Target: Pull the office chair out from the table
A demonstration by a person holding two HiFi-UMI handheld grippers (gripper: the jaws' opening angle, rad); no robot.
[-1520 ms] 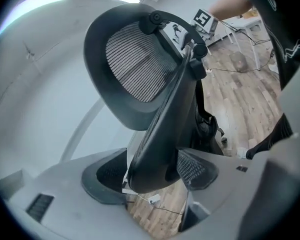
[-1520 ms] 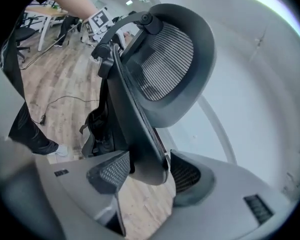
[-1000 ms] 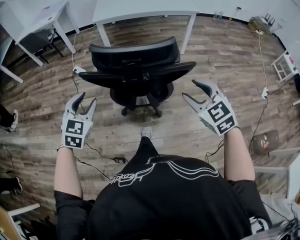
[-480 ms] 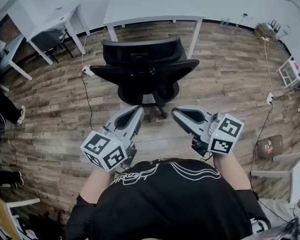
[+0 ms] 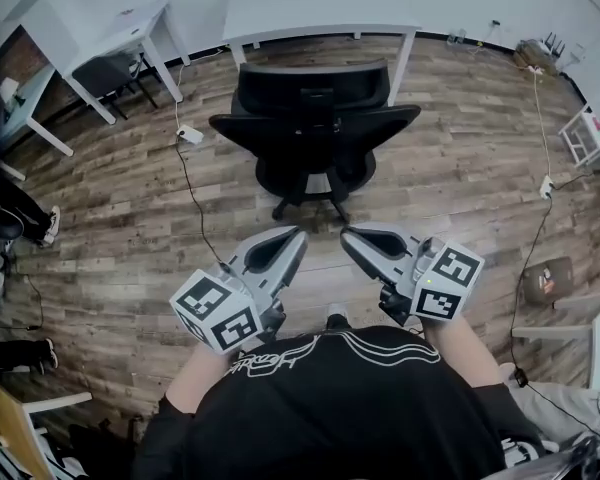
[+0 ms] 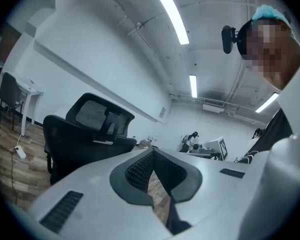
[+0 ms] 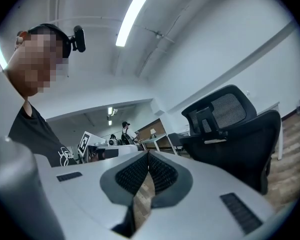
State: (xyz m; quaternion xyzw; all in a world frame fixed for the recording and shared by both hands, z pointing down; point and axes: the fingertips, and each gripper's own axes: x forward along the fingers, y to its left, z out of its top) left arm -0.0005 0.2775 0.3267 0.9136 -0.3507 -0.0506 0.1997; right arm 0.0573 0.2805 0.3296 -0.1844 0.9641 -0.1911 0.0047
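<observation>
The black office chair stands on the wood floor just in front of the white table, and neither gripper touches it. My left gripper and right gripper hang close together near my chest, well short of the chair's base. Both are shut with nothing between the jaws. In the left gripper view the chair's mesh back rises at the left beyond the shut left gripper. In the right gripper view the chair stands at the right beyond the shut right gripper.
More white desks and a second dark chair stand at the back left. A cable with a power strip runs across the floor left of the chair. A person's shoe shows at the left edge, a white rack at the right.
Both grippers went from open to shut. They swung in from either side of the chair toward my chest, rolling until they lie side by side. The chair keeps its place by the table.
</observation>
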